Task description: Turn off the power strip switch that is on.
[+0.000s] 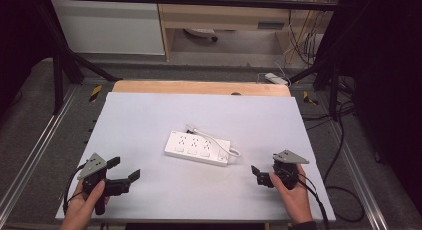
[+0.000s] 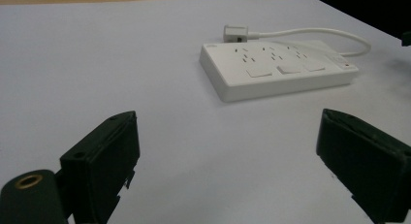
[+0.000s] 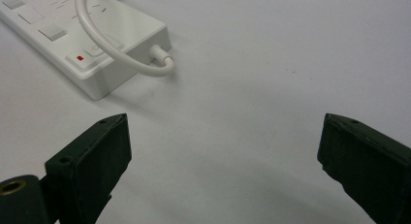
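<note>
White power strip (image 1: 198,148) lies mid-table in the high view, between the left gripper (image 1: 124,176) and right gripper (image 1: 259,175), both apart from it. Left gripper view: jaws spread, empty. Right gripper view: jaws spread near its cord (image 3: 104,37) (a likely snag if dragged).

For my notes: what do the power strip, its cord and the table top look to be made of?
Power strip: likely hard moulded plastic, white, smooth with a slight sheen and crisp edges. Cord: looks like flexible rubbery or PVC sheathing, white, since it bends in a smooth loop. Table top: a matte, pale grey-white sheet, maybe laminate or board; a bare wood strip shows at its far edge.
</note>
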`<act>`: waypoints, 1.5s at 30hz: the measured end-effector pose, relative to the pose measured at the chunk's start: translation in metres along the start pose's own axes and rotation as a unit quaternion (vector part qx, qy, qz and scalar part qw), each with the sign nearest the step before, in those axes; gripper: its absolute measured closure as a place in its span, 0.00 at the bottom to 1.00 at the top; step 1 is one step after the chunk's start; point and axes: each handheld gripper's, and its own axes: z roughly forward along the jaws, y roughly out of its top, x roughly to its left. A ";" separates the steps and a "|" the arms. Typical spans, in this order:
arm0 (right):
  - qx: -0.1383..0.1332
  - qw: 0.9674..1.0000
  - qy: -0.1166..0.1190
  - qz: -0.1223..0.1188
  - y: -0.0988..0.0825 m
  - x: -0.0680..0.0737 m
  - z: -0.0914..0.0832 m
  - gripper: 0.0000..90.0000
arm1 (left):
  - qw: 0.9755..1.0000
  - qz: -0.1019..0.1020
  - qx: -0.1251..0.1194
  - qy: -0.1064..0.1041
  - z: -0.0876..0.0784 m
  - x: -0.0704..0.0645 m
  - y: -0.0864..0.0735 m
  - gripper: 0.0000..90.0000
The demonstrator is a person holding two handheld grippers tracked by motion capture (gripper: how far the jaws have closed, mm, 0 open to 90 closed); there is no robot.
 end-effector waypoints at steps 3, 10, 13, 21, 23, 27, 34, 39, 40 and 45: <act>-0.001 1.000 -0.001 -0.001 0.000 0.001 0.000 0.06 | 1.000 -0.008 -0.003 -0.001 0.000 0.001 0.001 0.09; -0.001 1.000 0.002 -0.004 0.000 0.002 -0.001 0.06 | 1.000 -0.021 -0.010 0.000 -0.002 0.003 0.006 0.09; -0.002 1.000 0.004 -0.008 0.000 0.002 -0.001 0.06 | 1.000 -0.022 -0.010 0.003 -0.003 0.006 0.013 0.09; -0.001 1.000 0.004 -0.013 0.001 0.003 0.000 0.06 | 1.000 -0.011 -0.001 -0.001 0.003 0.001 0.019 0.10; -0.001 1.000 0.004 -0.013 0.001 0.003 0.000 0.06 | 1.000 -0.010 0.002 -0.002 0.005 -0.001 0.020 0.10; 0.000 1.000 0.005 -0.013 0.001 0.003 0.000 0.06 | 1.000 -0.004 0.010 -0.010 0.011 -0.007 0.024 0.10; 0.002 1.000 0.005 -0.013 0.000 0.003 0.000 0.06 | 1.000 -0.001 0.013 -0.020 0.019 -0.014 0.028 0.10; 0.002 1.000 0.005 -0.014 0.000 0.003 0.000 0.06 | 1.000 0.002 0.012 -0.025 0.022 -0.017 0.032 0.10; 0.001 1.000 0.005 -0.014 0.000 0.003 0.000 0.06 | 1.000 0.004 0.013 -0.025 0.022 -0.017 0.033 0.10; 0.002 1.000 0.005 -0.014 0.000 0.003 0.000 0.06 | 1.000 0.004 0.013 -0.025 0.024 -0.018 0.037 0.10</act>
